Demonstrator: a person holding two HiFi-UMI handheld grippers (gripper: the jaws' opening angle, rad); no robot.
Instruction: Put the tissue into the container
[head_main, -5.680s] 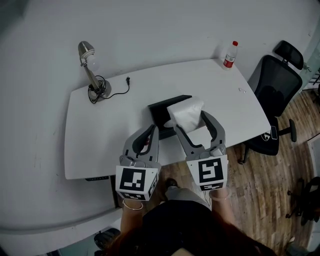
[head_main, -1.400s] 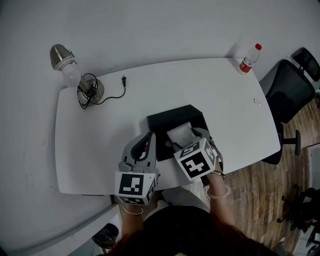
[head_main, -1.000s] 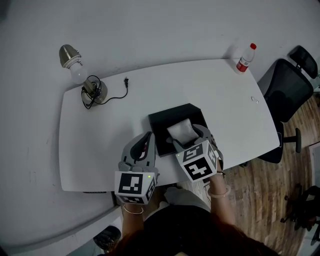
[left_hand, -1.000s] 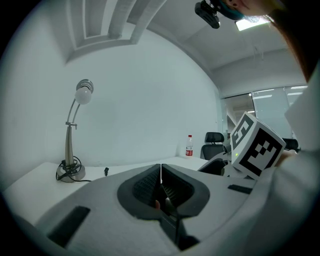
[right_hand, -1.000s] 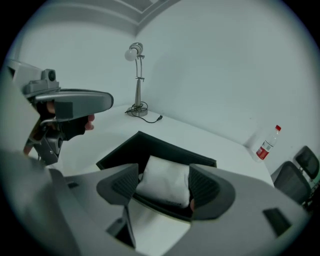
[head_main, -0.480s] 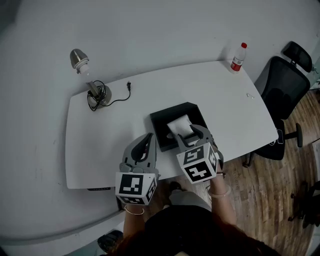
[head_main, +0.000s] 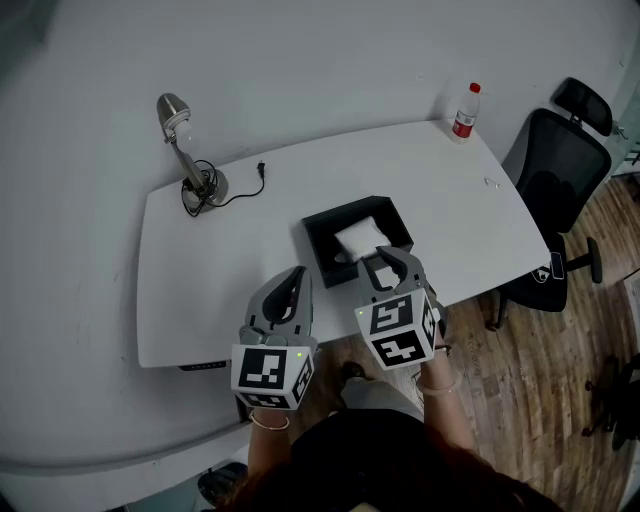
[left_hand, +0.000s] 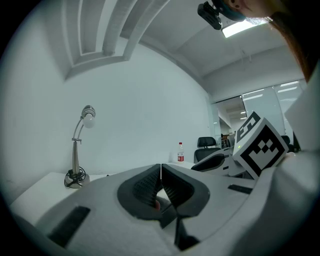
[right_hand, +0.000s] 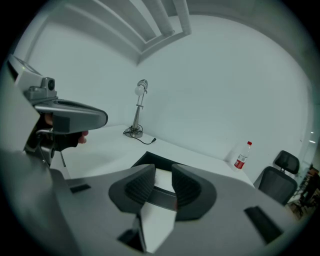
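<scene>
White folded tissue (head_main: 357, 239) lies in the black container (head_main: 316, 252). Right tool (head_main: 386, 262), just closing, stands narrow and empty; only its own view shows the left tool (left_hand: 160, 172) pinched together.

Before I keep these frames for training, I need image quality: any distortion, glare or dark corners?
Head view: evenly lit, sharp, table edges bowed by the wide lens. Left gripper view: fisheye, black corners, ceiling light blown out. Right gripper view: black corners, lamp sharp.
</scene>
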